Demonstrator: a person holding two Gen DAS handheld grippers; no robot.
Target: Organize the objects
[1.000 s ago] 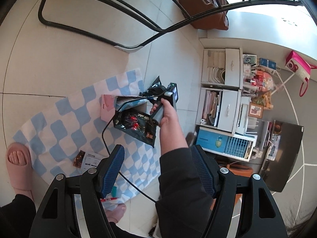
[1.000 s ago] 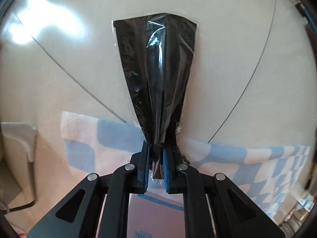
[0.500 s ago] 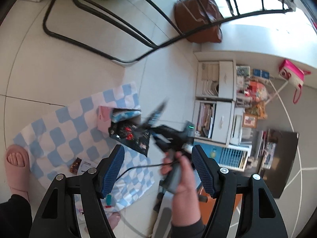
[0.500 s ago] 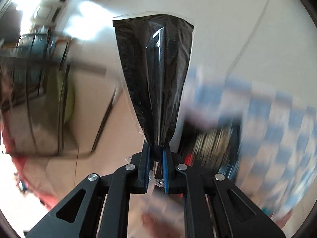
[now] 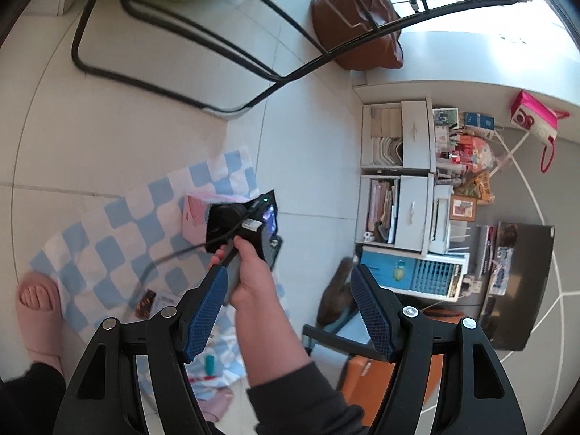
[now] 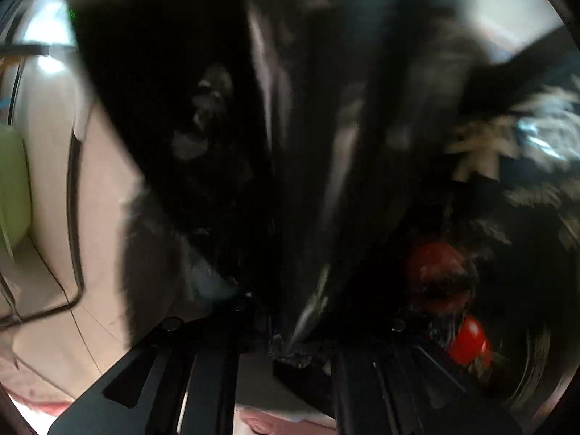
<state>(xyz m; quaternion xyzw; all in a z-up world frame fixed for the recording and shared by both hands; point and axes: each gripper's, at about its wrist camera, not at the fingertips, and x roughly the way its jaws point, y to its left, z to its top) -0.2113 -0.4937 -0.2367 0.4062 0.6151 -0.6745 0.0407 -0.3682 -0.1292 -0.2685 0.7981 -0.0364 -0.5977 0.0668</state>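
The left gripper (image 5: 288, 311) is held wide open low in the frame, nothing between its blue pads (image 5: 369, 311). The right gripper (image 6: 290, 340) is seen clamped nearly shut on the black packet (image 6: 301, 152) (badly blurred), which fills the middle of its view. Centre frame, the right hand (image 5: 250, 272) is seen above the blue checked cloth (image 5: 108, 250).

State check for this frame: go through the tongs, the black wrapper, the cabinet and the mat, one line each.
Left tongs: open, nothing between them.
Right tongs: shut on the black wrapper.
Cabinet: both doors shut, open shelves beside them full.
Checked mat: spread flat on the floor.
Pink box: lying on the mat.
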